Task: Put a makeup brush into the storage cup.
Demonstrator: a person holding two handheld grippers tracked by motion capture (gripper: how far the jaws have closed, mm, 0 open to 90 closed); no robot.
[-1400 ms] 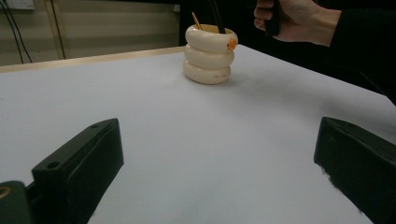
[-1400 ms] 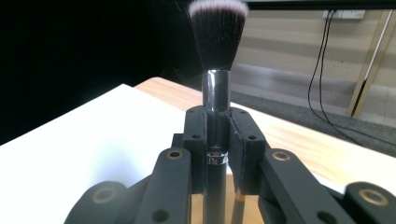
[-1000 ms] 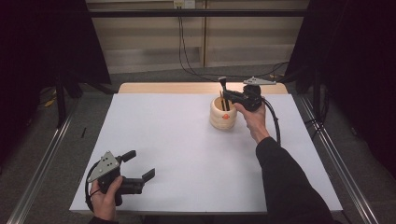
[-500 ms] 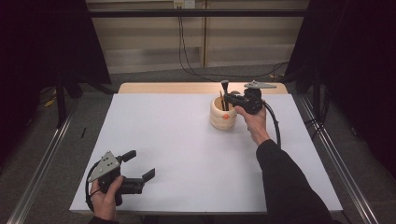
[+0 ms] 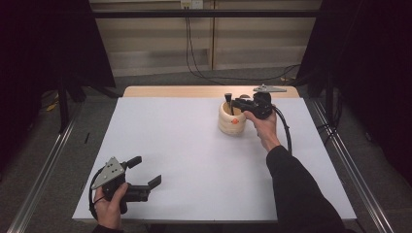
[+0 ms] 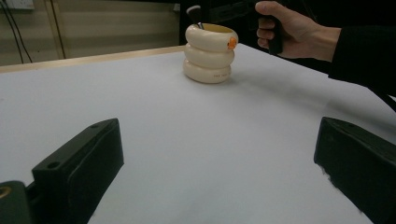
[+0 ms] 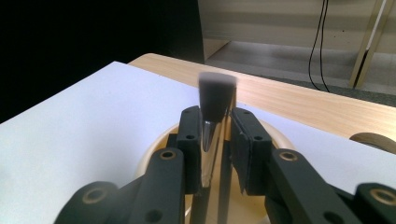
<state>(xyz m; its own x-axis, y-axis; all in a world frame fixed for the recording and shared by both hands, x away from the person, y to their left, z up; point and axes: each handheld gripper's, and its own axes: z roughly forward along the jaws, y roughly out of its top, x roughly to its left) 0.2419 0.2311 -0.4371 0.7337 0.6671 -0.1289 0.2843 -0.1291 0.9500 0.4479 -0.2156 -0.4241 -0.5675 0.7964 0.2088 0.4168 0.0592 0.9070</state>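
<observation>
Brush (image 7: 215, 100) stands in the cream holder (image 5: 231, 119) at the worktop's far side, right gripper (image 7: 215, 140) jaws clenched on its stem, probably lifting it out next; left gripper (image 5: 145, 174) rests released

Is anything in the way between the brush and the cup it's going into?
Nothing visible is. The right gripper is shut on the brush right above the cup, and the brush's lower end already reaches down inside the open top. The left gripper rests far off on the table.
</observation>
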